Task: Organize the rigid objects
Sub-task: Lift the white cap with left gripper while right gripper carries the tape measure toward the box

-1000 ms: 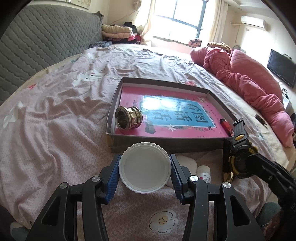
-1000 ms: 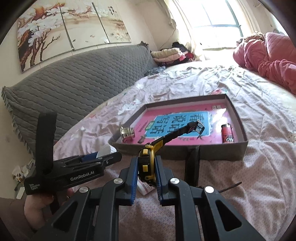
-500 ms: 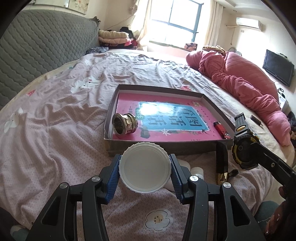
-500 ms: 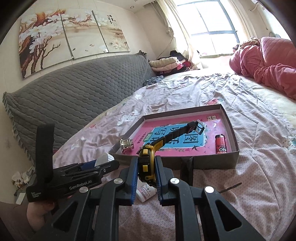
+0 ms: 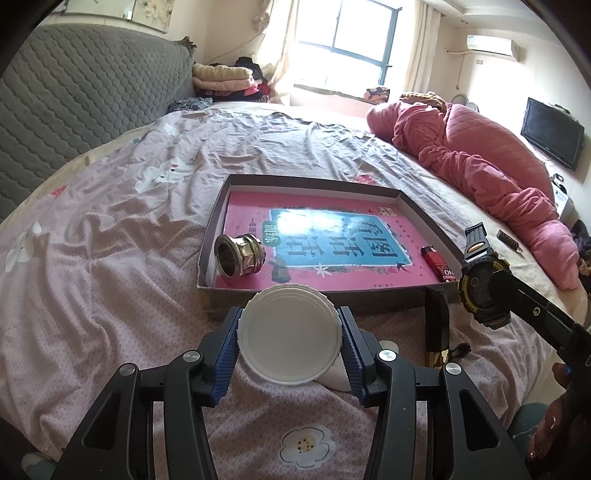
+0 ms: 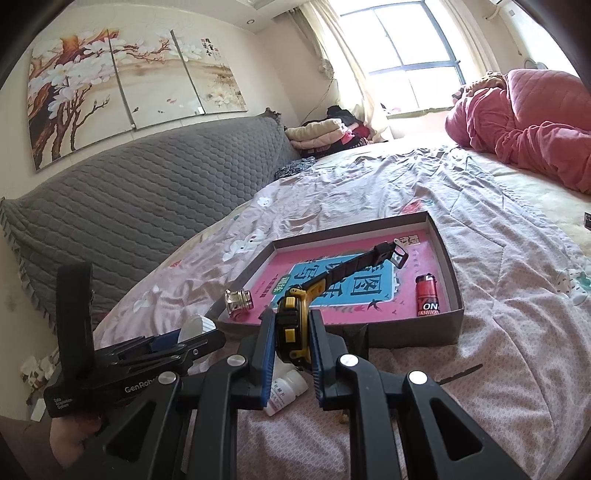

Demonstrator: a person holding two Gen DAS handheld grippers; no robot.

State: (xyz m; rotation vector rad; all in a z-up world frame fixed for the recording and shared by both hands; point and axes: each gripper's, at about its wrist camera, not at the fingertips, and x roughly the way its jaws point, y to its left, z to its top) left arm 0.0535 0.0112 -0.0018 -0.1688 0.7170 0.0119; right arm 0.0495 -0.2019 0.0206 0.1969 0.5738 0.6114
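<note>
Bedspread (image 5: 110, 266) pink, rumpled, grey headboard (image 6: 129, 206), window (image 5: 351, 33)

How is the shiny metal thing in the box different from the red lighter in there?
The metal fitting is round, hollow and gold-silver shiny; the red lighter is long, slim and flat. The metal fitting lies on its side in the box's near left corner, its opening facing outward; the red lighter lies flat near the right wall. Both rest loose in the cardboard box, untouched by either gripper.

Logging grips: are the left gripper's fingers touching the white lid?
Touching. The left wrist view shows both blue fingers of the left gripper pressed against opposite edges of the white lid, no gap visible.
</note>
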